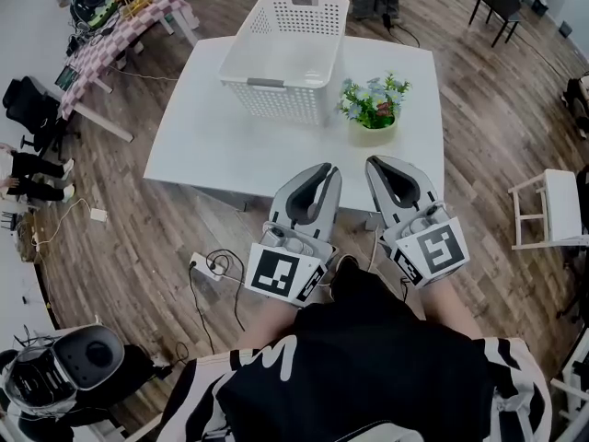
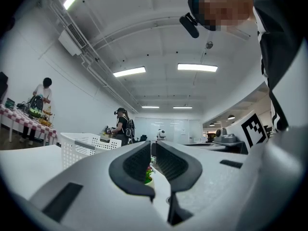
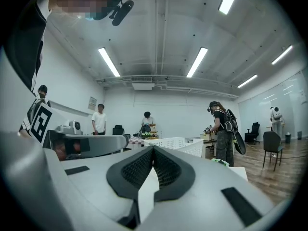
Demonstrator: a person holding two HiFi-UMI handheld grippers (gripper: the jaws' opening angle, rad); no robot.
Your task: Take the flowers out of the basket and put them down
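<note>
A pot of green and pale flowers (image 1: 373, 109) stands on the white table (image 1: 212, 145), just right of the white plastic basket (image 1: 285, 49), whose inside looks empty. Both grippers hover at the table's near edge, short of the pot. My left gripper (image 1: 327, 168) is shut with nothing in it, and so is my right gripper (image 1: 373, 162). In the left gripper view a bit of the flowers (image 2: 149, 173) shows in the slit between the pads, and the basket (image 2: 84, 146) is at left. The right gripper (image 3: 153, 149) points past the basket (image 3: 180, 144).
A white chair (image 1: 548, 210) stands to the right of the table and a power strip (image 1: 210, 265) with cables lies on the wooden floor below the near edge. A checkered table (image 1: 120, 30) is at far left. Several people stand in the background.
</note>
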